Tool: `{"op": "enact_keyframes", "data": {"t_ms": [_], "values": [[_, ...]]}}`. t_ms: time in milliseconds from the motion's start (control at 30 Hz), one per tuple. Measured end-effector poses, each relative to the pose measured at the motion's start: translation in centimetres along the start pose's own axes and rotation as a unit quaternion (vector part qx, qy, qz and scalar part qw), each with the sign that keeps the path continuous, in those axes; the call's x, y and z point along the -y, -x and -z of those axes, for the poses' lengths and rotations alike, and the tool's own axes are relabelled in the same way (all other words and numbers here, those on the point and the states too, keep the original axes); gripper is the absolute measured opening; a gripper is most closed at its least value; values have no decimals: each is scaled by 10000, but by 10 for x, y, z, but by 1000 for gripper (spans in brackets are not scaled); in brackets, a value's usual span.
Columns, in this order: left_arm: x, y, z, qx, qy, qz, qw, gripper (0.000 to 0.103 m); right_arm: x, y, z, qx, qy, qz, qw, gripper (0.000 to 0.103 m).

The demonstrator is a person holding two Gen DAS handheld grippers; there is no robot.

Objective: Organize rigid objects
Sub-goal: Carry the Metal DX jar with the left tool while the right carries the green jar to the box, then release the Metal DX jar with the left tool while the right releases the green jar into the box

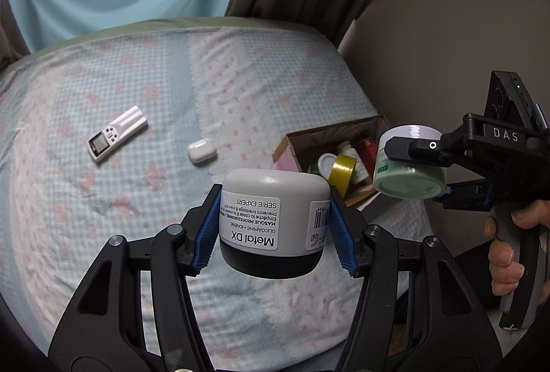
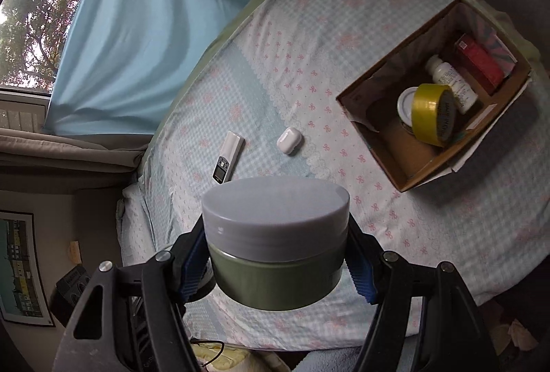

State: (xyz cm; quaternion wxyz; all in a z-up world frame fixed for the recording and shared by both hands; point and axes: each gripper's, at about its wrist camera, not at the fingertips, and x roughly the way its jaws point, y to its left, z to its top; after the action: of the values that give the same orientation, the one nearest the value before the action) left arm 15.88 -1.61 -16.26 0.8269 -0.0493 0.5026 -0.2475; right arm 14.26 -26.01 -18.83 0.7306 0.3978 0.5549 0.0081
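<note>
grey jar [image 1: 275,217]: smooth glossy plastic | box [image 2: 426,172]: matt cardboard | bedsheet [image 1: 137,80]: soft printed cloth

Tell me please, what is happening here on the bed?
A person is tidying small things into a cardboard box on the bed. The left tool holds a grey Metal DX jar upside down, and the right tool holds a green jar with a grey lid; both are in the air. The box already contains a yellow tape roll, a white bottle and more. A remote and a white earbud case lie on the bed.
</note>
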Motion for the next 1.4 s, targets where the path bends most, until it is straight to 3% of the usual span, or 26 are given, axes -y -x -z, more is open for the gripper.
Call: {"op": "enact_keyframes", "data": {"t_ms": [400,600,800,967,1167,1400], "values": [[129,-89,-12,-234,250,-121,9993,54,120,55,-94,-145,45,88,9998,66],[148,-143,-30,-488,401,-305,9975,54,161,45,-144,-338,36,231,9992,66],[141,-215,-50,-801,533,-603,9935,54,194,-2,-183,-515,96,367,9979,66],[127,-275,-55,-1121,560,-825,9887,54,216,-41,-188,-436,164,491,9977,66],[115,-317,-45,-1464,627,-923,9829,54,241,-63,-162,-106,269,603,9978,66],[116,-331,-38,-1608,506,-996,9806,54,233,-71,-146,168,1374,866,9866,67]]}}
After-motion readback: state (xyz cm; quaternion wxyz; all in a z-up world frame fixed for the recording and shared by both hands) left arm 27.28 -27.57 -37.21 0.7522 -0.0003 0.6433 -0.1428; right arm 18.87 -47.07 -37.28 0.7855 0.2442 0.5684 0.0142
